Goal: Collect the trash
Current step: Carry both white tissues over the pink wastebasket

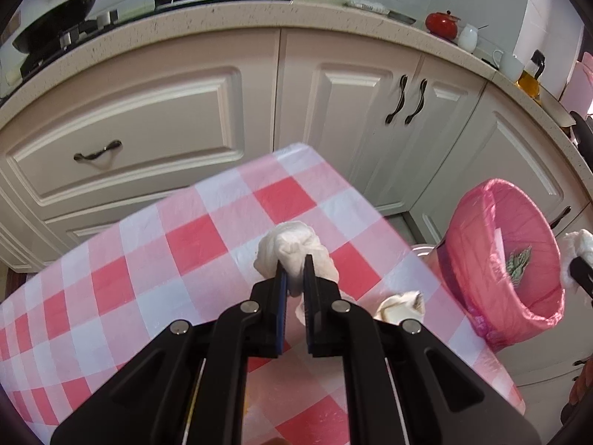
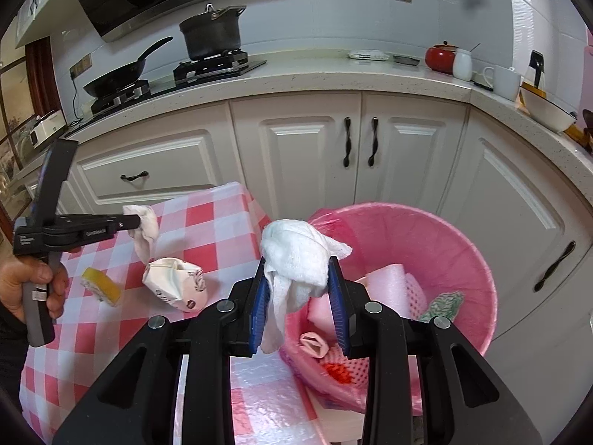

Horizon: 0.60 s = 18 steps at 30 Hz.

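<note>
The right gripper (image 2: 301,289) clenches a crumpled white tissue (image 2: 296,256) over the pink-lined trash bin (image 2: 463,244); the left gripper (image 1: 295,278) pinches another tissue (image 1: 292,248) above the red-checked tablecloth (image 1: 148,259), white kitchen cabinets (image 2: 296,148) behind.

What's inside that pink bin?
In the pink-lined bin: white foam pieces, red-and-white foam netting, a pink wrapper and a green patterned scrap. The held tissue hides part of it.

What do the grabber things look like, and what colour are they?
Both are black plastic. The right gripper has two long flat fingers with bright blue ribbed pads and round silver bolts. The left gripper looks the same, with small white lettering on its side and a grey handle held by a bare hand.
</note>
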### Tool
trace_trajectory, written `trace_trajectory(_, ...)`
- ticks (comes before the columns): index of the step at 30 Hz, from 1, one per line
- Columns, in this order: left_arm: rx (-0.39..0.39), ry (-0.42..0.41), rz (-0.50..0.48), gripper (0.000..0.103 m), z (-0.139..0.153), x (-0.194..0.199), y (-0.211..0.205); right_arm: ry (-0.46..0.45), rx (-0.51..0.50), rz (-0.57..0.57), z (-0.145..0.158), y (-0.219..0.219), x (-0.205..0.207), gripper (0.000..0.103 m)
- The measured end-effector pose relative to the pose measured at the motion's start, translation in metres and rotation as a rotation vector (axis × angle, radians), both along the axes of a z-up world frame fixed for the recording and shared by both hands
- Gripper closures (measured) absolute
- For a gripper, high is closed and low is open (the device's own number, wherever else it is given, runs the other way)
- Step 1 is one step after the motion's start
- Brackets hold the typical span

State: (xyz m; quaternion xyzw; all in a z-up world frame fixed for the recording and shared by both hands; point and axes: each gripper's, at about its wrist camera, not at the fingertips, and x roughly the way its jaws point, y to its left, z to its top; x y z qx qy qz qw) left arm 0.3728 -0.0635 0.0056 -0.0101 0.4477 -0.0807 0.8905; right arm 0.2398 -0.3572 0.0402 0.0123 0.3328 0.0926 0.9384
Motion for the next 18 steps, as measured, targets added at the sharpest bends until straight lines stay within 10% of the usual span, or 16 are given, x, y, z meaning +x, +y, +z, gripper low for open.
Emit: trace_trajectory(18, -0.043, -0.112, -0.157, 0.095, 0.063, -0.024, -0.089, 0.043, -0.003, -0.08, -0.015, -0.048, 0.016, 0.073)
